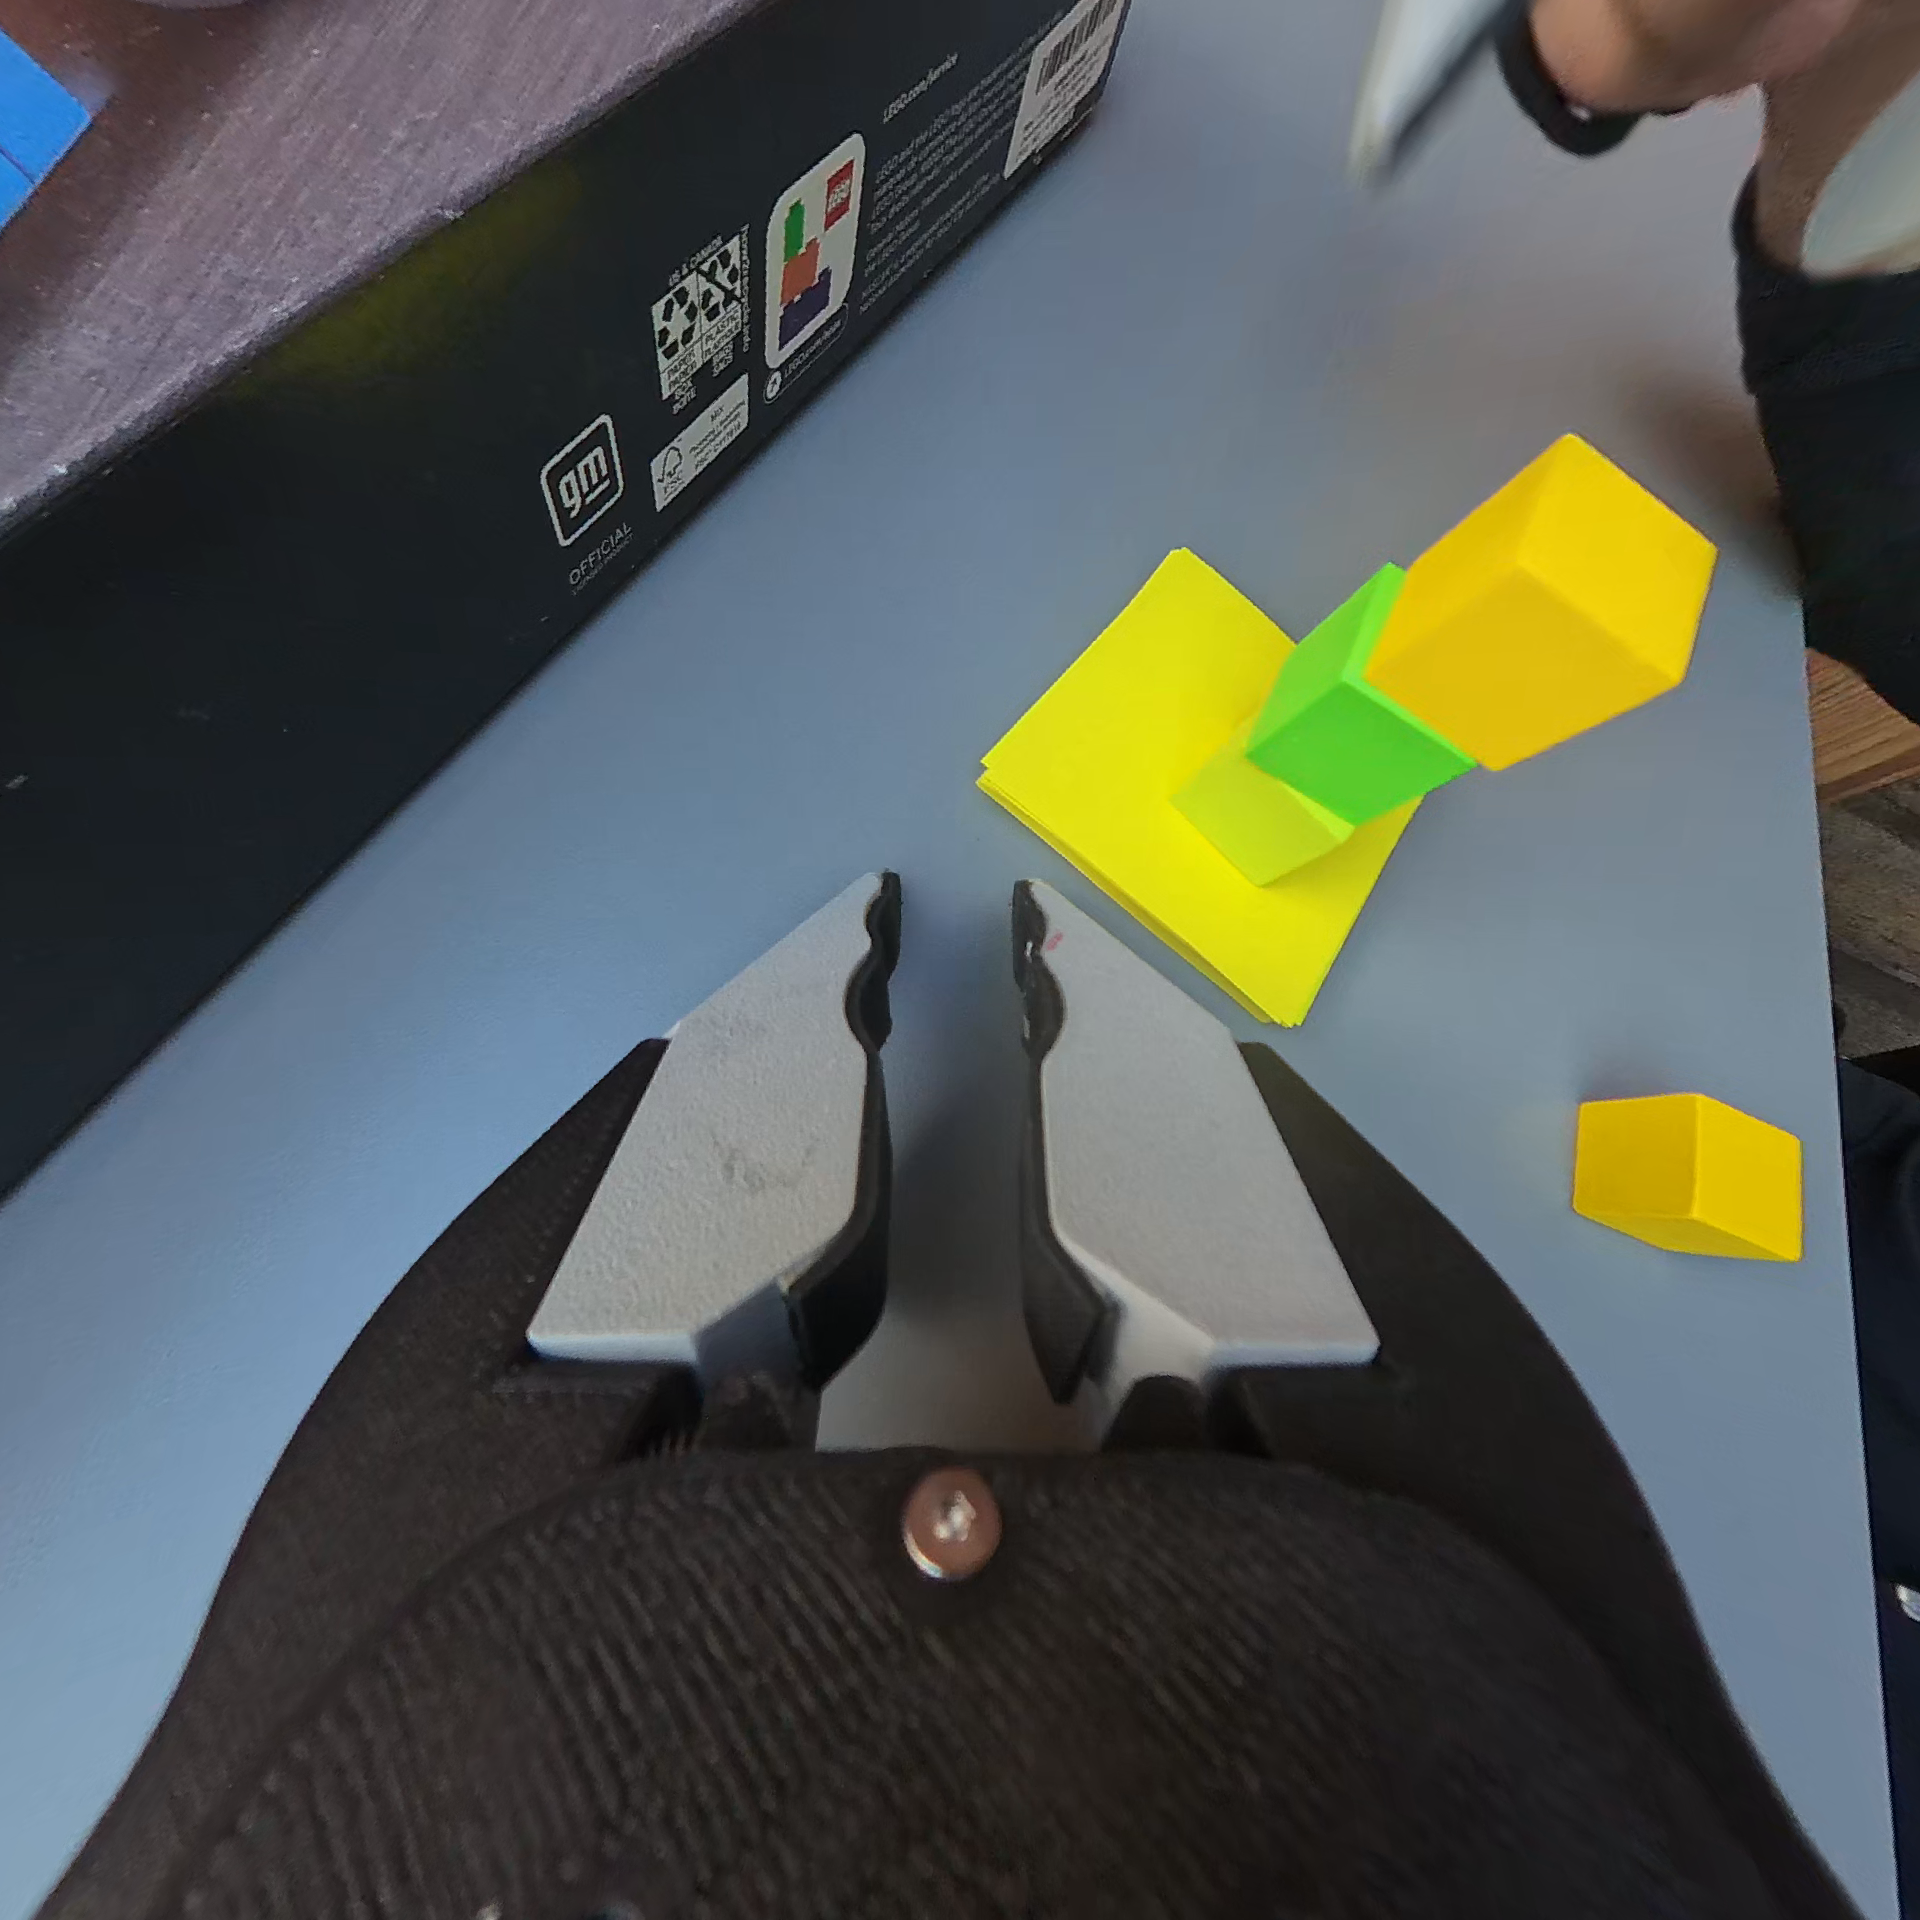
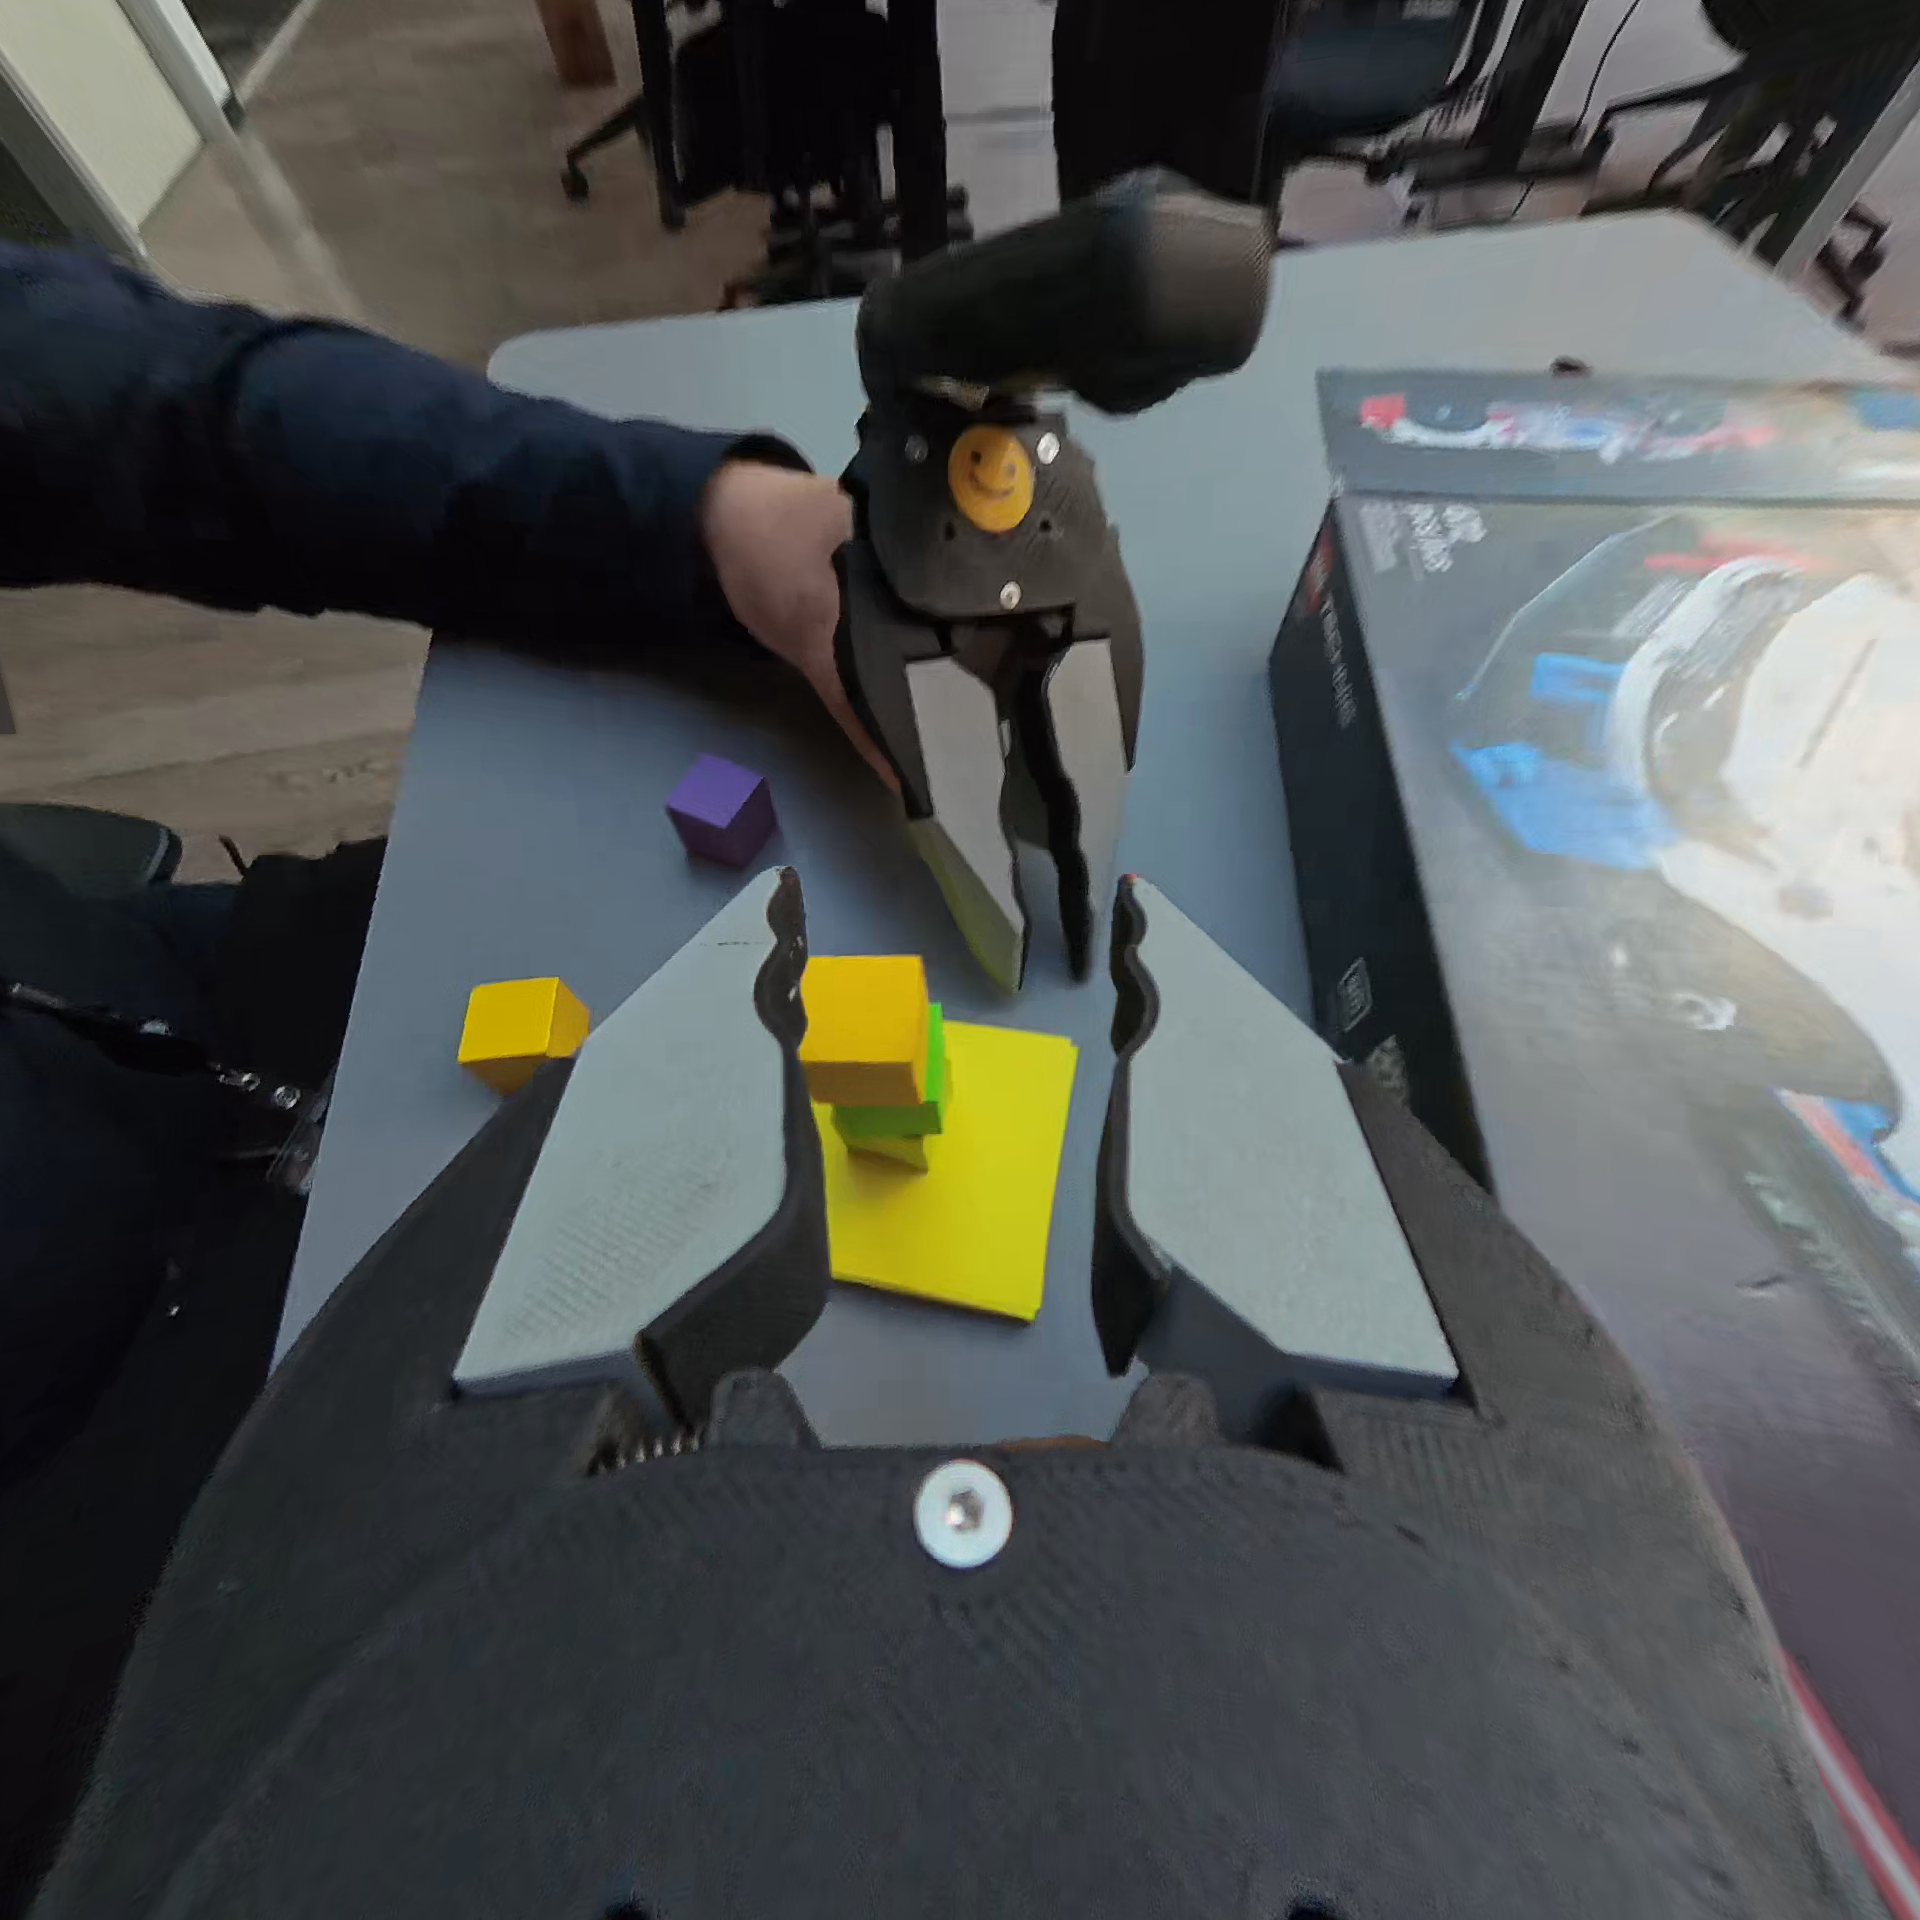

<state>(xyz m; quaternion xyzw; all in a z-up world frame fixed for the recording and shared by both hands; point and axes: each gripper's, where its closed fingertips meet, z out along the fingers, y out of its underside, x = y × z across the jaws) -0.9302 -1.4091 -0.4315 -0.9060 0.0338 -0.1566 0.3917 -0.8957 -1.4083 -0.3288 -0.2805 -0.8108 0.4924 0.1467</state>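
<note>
SURFACE: a grey-blue table (image 2: 582, 748), matte, with a rounded far corner.
ROOM: wood-look floor (image 2: 208, 717) past the table edge, dark chair and desk legs (image 2: 810, 125) farther back, blurred.
CONTAINERS: a large dark printed box (image 2: 1621, 810) lies along one side of the table, closed; its contents cannot be seen.
STACK: a yellow pad of notes (image 2: 966, 1205) lies flat on the table and carries three cubes, lime cube (image 1: 1262, 821) at the base, green cube (image 1: 1351, 743) above it, orange-yellow cube (image 2: 862, 1029) on top, each turned a little.
LOOSE CUBES: a second orange-yellow cube (image 2: 520, 1029) and a purple cube (image 2: 722, 808) sit apart on the table.
LEFT HAND-HELD GRIPPER (image 1: 956, 904): fingers a narrow gap apart, nothing between them, over bare table just beside the pad.
RIGHT HAND-HELD GRIPPER (image 2: 956, 935): fingers spread wide, above the stack, gripping nothing.
PERSON: a dark sleeve (image 2: 312, 468) and hand (image 2: 779, 582) hold the left one.
</note>
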